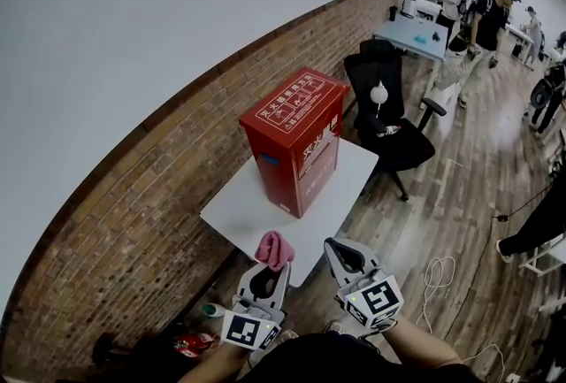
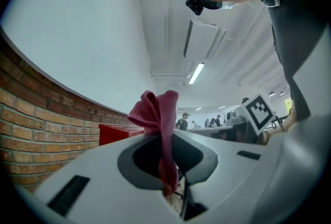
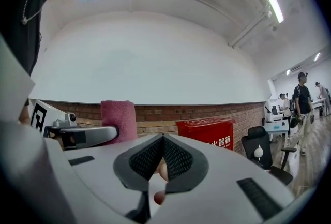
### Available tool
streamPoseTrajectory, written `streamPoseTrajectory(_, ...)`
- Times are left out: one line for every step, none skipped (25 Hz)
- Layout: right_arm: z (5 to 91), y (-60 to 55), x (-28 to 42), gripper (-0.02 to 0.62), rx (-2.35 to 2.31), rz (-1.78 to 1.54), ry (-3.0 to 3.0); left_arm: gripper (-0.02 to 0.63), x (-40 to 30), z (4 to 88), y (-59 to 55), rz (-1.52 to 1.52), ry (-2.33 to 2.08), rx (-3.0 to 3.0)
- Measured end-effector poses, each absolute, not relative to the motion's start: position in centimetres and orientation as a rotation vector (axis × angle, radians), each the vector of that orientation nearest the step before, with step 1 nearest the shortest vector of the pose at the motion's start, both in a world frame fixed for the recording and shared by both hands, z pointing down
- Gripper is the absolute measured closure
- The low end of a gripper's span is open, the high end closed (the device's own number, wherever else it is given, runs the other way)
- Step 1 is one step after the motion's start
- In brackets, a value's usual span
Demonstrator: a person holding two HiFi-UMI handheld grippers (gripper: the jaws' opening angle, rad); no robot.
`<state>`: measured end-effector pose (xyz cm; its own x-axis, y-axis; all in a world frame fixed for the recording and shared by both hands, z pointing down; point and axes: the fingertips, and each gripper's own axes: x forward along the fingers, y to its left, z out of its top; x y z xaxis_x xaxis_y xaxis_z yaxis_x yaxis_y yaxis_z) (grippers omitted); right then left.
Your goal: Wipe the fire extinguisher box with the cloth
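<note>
Your left gripper (image 2: 168, 137) is clamped on the cloth (image 2: 156, 114). The cloth is pink and bunched, with a fold standing above the jaws and a tail hanging down between them. Your right gripper (image 3: 163, 141) has its jaws pressed together at the tips, with nothing in them. Both hover at the near edge of the table (image 1: 232, 215), apart from the box (image 1: 296, 138). The box is red, tall and upright on the white top, with white characters on its lid and front. Brick wall (image 1: 133, 222) behind, black chair (image 1: 393, 138) beyond.
</note>
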<state>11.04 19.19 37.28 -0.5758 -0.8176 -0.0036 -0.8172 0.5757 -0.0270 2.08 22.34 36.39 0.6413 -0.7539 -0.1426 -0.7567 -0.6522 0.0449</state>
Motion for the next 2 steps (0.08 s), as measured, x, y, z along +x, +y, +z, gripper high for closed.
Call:
streamPoseTrajectory(37.38,19.29,11.22,0.575,-1.438,-0.038,2.776,0.551,2.13,36.45,22.33,0.233,1.312,-2.828)
streamPoseTrajectory(37.48,19.39,11.4,0.575,-1.436,-0.041,2.777,0.551,2.19,36.52,22.33,0.234,1.322,-2.827)
